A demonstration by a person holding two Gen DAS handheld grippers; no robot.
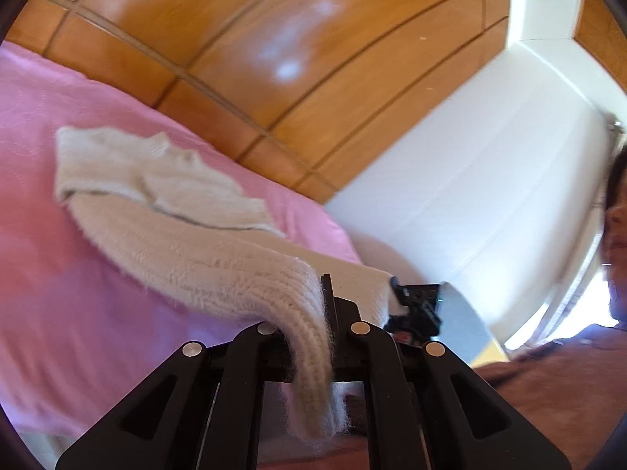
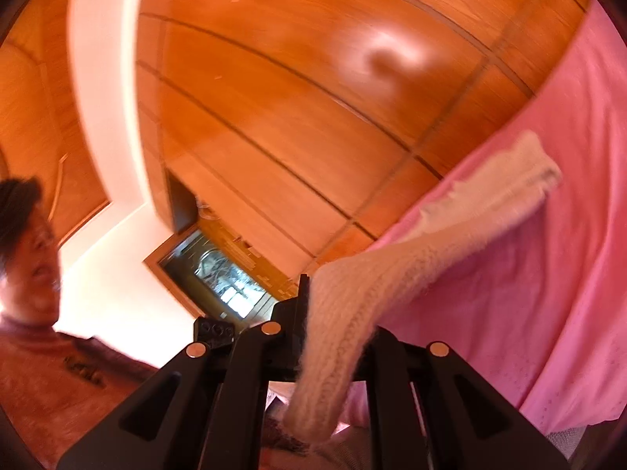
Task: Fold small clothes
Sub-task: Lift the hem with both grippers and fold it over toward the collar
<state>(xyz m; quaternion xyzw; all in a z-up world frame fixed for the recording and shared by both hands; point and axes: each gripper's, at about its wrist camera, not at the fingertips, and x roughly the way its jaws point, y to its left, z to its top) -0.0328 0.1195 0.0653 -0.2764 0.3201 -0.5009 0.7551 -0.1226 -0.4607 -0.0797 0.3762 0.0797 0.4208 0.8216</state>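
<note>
**A:** Left gripper (image 1: 327, 305) — what do you have?

**B:** My jaws are clamped together on the sweater (image 1: 164, 196), a cream knit. The pinched bit is a ribbed edge; it comes over the jaw tips and its loose end hangs down between my gripper's black arms, fuzzy at the bottom.

**A:** And the rest of it?

**B:** It stretches away up and to the left onto the pink sheet (image 1: 47, 293). The far part lies bunched on the sheet; the near part is lifted clear and spans from there to my jaws. A second strip of the knit runs rightward to my right gripper (image 1: 415, 305), seen small beyond my left one.

**A:** Right gripper (image 2: 303, 293) from its own camera?

**B:** Also closed on the sweater (image 2: 392, 274). A ribbed edge sits at the jaw tips and droops toward the lens; the cloth climbs up and to the right to where the far end rests on the sheet (image 2: 548, 313).

**A:** Surroundings?

**B:** Wood panels (image 1: 274, 58) behind the bed in both views, glossy, with glare patches. White wall (image 1: 470, 196) to the right in the left view. A framed glass pane (image 2: 223, 282) shows low in the right view. Both frames are motion-blurred. My reddish-brown top (image 2: 58, 384) fills the lower left corner of the right view
</note>
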